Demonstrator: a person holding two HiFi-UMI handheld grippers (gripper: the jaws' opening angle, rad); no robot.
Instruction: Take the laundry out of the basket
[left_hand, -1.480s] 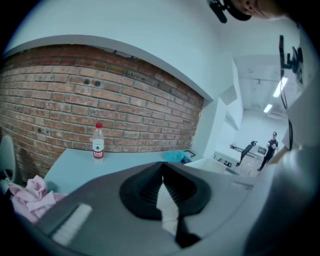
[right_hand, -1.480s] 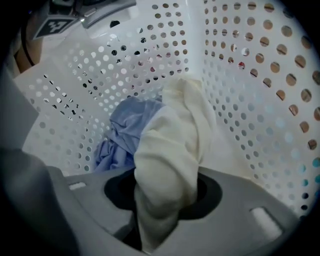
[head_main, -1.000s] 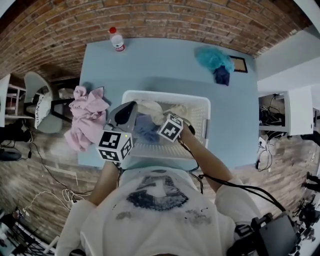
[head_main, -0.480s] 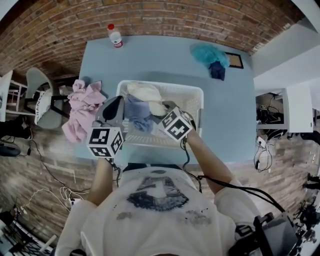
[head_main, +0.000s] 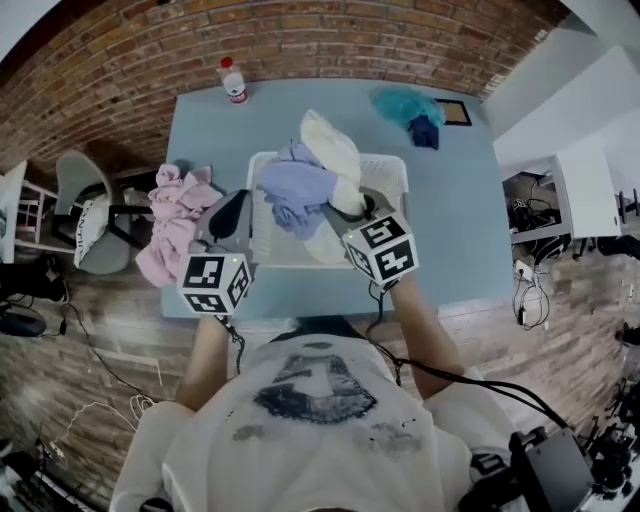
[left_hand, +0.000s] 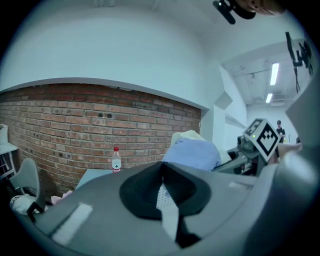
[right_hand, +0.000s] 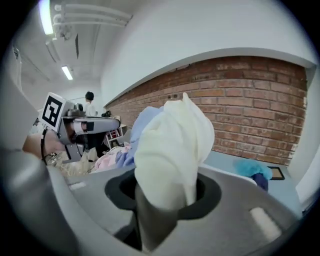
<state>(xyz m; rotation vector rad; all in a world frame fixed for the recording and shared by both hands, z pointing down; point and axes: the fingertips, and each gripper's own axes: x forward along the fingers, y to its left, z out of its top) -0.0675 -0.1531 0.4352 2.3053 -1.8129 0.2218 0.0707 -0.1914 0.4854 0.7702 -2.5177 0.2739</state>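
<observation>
Laundry (head_main: 318, 175) hangs bunched above the basket (head_main: 388, 180), which stands mid-table (head_main: 450, 220). The right gripper (right_hand: 165, 200), at the basket's near right, has its jaws clamped on a cream cloth (right_hand: 172, 150) that stands up out of them. A lilac cloth (head_main: 295, 190) clings to the cream one's left side and droops toward the basket. The left gripper (left_hand: 167, 200) sits just beside the basket's left wall, jaws clenched, with a strip of white mesh showing in their slit; whether they pinch it I cannot tell. A pink pile (head_main: 175, 215) lies on the table's left edge. A bottle (head_main: 233, 80) stands far left, and a teal cloth (head_main: 405, 103) lies far right.
</observation>
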